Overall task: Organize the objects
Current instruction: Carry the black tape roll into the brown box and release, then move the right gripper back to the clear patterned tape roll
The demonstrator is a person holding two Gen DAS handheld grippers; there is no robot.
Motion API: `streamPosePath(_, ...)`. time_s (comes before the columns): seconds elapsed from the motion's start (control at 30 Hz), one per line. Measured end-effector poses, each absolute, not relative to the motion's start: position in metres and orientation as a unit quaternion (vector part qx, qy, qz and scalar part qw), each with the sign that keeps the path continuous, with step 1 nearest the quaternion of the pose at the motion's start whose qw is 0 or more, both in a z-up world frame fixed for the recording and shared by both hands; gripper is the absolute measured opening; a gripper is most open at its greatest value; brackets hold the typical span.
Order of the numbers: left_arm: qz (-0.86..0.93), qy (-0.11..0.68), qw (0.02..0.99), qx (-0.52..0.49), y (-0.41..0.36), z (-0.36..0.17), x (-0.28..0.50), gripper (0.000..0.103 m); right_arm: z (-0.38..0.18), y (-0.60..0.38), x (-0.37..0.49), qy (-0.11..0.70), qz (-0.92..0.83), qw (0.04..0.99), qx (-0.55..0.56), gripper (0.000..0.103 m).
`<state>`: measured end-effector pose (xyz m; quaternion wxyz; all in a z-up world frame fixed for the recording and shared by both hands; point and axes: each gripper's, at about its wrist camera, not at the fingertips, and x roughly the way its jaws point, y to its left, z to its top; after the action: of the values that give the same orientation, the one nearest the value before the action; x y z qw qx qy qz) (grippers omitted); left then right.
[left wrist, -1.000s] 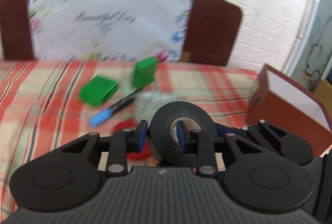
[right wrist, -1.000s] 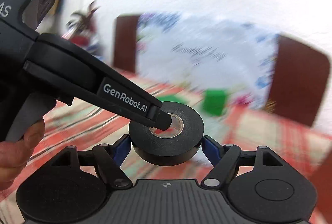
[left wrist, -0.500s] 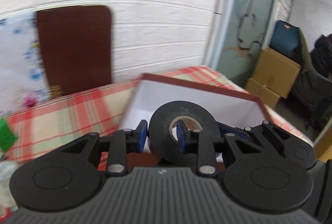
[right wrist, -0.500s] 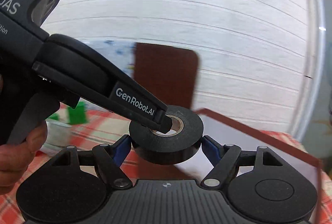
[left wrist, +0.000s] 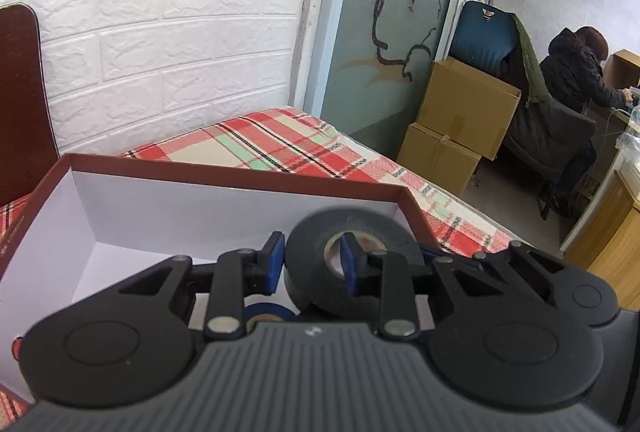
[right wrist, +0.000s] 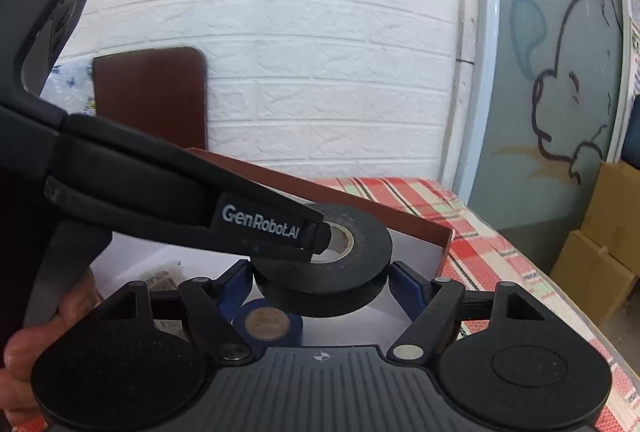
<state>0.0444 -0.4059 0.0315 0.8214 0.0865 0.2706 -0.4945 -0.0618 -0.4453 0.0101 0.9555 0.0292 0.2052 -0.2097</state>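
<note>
White brick wall fills the background above a red plaid tablecloth [left wrist: 280, 148]. At lower centre of the left wrist view, a black tape roll [left wrist: 352, 264] is pinched through its ring wall by the left gripper [left wrist: 310, 262], one blue pad outside and one inside the core, jaws narrow. In the right wrist view the same roll [right wrist: 340, 272] is seen between the wide-set pads of the right gripper [right wrist: 322, 286]; contact cannot be told. The roll is held over a brown box [left wrist: 224, 208] with a white inside, where a blue tape roll [right wrist: 267, 324] lies below it. A dark chair back [right wrist: 152, 96] is seen at left, cardboard boxes [left wrist: 460, 128] and a seated person [left wrist: 576, 80] at right.
</note>
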Motion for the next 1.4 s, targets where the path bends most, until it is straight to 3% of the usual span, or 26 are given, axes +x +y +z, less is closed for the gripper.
streamPosePath(0.8, -0.412, 0.252, 0.872, 0.08, -0.318, 0.051, 0.031, 0.035, 0.018, -0.364, -0.105, 0.117, -0.199, 0.973, 0.026, 0.074)
streamPosePath(1.4, -0.263, 0.283, 0.92, 0.065, -0.186, 0.029, 0.05, 0.036, 0.013, -0.263, -0.075, 0.148, -0.088, 0.985, -0.023, 0.074)
